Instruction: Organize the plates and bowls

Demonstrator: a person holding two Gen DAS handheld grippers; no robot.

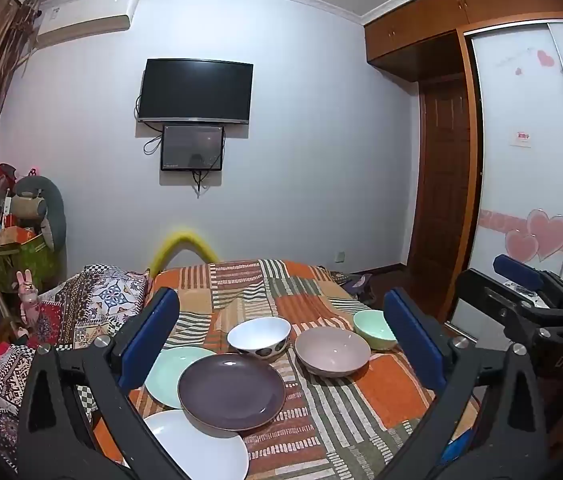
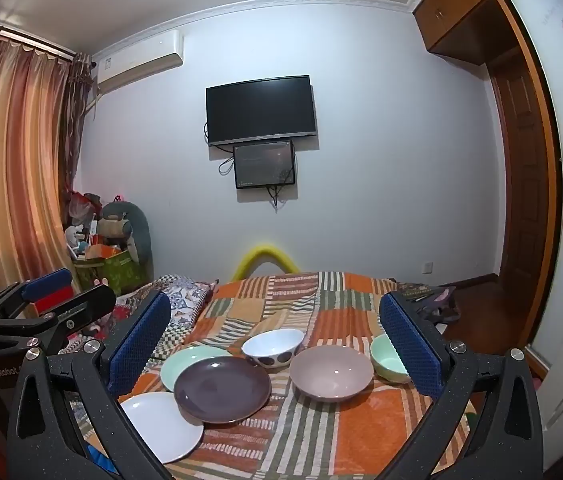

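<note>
On the patchwork bedspread point(image 1: 345, 408) lie three plates: a dark purple plate point(image 1: 231, 390) point(image 2: 222, 388) overlapping a mint green plate point(image 1: 169, 368) point(image 2: 185, 362) and a white plate point(image 1: 201, 448) point(image 2: 161, 424). To their right stand a white bowl with dark dots point(image 1: 259, 336) point(image 2: 273, 346), a mauve bowl point(image 1: 332, 350) point(image 2: 331, 372) and a mint green bowl point(image 1: 373, 328) point(image 2: 387, 360). My left gripper point(image 1: 281, 340) is open and empty above the near edge. My right gripper point(image 2: 275, 344) is open and empty beside it.
The right gripper shows at the right edge of the left wrist view point(image 1: 521, 304); the left gripper shows at the left of the right wrist view point(image 2: 41, 308). A patterned pillow point(image 1: 93, 300) lies left of the plates. A TV point(image 1: 195, 90) hangs on the far wall. A wardrobe point(image 1: 521, 160) stands right.
</note>
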